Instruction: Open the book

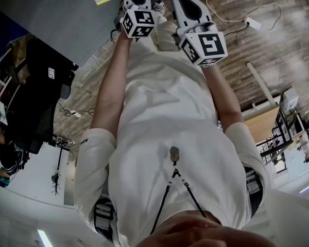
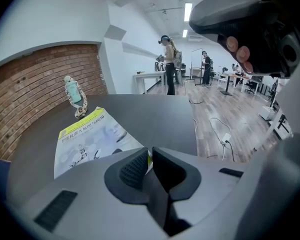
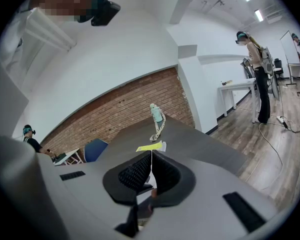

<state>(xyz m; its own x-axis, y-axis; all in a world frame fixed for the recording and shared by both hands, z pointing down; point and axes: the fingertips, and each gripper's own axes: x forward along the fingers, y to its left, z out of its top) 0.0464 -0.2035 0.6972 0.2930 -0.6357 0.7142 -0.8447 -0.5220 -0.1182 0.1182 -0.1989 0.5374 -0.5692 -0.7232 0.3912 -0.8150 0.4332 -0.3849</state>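
The left claw (image 2: 150,165) is the one that counts here. The book (image 2: 87,141) lies closed and flat on the dark bench (image 2: 162,115), spreading from my jaws toward the left and upper left of the left gripper view. Its long axis runs away from me toward the bottle (image 2: 73,93) with the lanyard, which stands just past the yellow title strip at the far end. The cover's near right corner comes right up to my jaws, and a yellow-green sliver of it shows in the gap between them. That gap is slim, the jaws nearly together, but I cannot see the pads pressing on the corner, so I count nothing as held yet. I judge the spine to be the long left edge. If so, the coming move is to pinch this free corner and swing it up and over to the left.

My left claw is tipped steeply down, low over that corner. My right claw (image 3: 151,170) is the farther one and is held flatter. It looks across the bench, with the book small at the centre of its view, straight ahead beyond its tips. Its jaws are together but for a hairline with a pale streak in it, and I judge it empty.
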